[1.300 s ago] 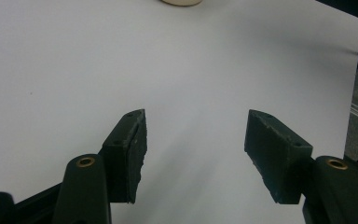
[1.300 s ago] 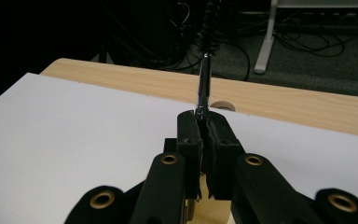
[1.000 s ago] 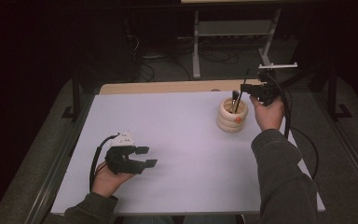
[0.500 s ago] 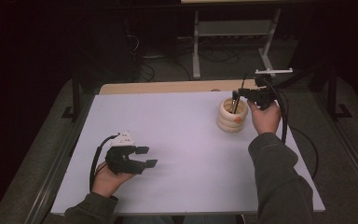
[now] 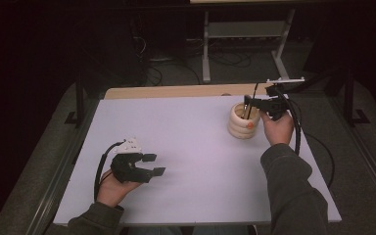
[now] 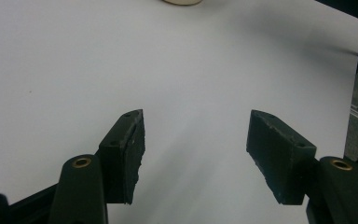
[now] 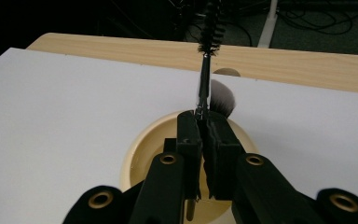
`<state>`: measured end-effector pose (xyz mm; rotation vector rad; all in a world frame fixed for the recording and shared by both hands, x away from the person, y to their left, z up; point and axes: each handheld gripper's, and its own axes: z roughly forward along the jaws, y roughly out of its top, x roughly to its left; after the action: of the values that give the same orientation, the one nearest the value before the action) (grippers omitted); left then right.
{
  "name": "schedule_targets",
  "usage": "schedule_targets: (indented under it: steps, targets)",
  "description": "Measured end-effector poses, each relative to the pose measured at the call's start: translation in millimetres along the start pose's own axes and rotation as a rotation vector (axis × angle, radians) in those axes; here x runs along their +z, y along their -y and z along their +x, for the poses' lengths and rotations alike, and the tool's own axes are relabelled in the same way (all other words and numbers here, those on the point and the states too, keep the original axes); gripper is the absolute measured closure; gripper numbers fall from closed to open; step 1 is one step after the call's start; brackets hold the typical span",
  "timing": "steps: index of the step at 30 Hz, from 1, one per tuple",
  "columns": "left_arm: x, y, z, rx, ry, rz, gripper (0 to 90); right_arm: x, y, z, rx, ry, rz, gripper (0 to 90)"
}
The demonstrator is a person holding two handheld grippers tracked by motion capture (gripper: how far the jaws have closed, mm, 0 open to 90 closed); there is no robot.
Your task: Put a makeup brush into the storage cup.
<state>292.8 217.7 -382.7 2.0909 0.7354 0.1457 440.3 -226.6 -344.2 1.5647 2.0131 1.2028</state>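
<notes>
From above, the right tongs [image 5: 248, 102] pinched a thin black spoolie brush [image 5: 252, 97] upright over the cream ribbed holder [image 5: 242, 128]. The left tongs [image 6: 196, 144] gaped empty above the white tabletop [image 6: 74, 70]. Right gripper view: the brush's long axis rose straight beyond the closed jaws.

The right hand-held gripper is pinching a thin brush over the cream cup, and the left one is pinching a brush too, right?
Not quite. The left hand-held gripper holds nothing: the left gripper view shows its jaws apart over the bare white table. The rest is right: the right hand-held gripper is shut on the thin brush over the cream cup.
</notes>
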Motion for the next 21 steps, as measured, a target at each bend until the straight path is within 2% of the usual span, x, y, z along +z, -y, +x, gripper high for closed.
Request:
schedule_targets:
  steps: [2, 4, 8, 13, 17, 21]
  targets:
    - [0.3, 0.1, 0.6, 0.003, -0.003, 0.002, 36.7, -0.2, 0.5, -0.6, 0.005, -0.004, 0.001, 83.5]
    - [0.8, 0.5, 1.1, 0.005, -0.005, 0.005, 36.5, -0.1, 1.1, -2.4, -0.002, 0.002, -0.007, 74.3]
    - [1.2, 1.2, 1.6, 0.002, -0.009, 0.011, 35.9, -3.9, 3.7, -4.0, 0.000, 0.012, -0.004, 68.4]
    - [1.9, 1.3, 1.0, 0.003, -0.009, 0.016, 35.8, -11.1, 9.8, -6.2, 0.013, -0.004, -0.013, 65.7]
    - [1.8, 1.4, 1.5, 0.001, -0.012, 0.013, 35.4, -14.2, 13.7, -6.8, -0.009, -0.013, -0.010, 63.0]
    - [0.6, 1.5, 2.1, 0.000, -0.013, 0.011, 35.2, -17.9, 16.5, -4.8, -0.007, -0.026, -0.009, 59.5]
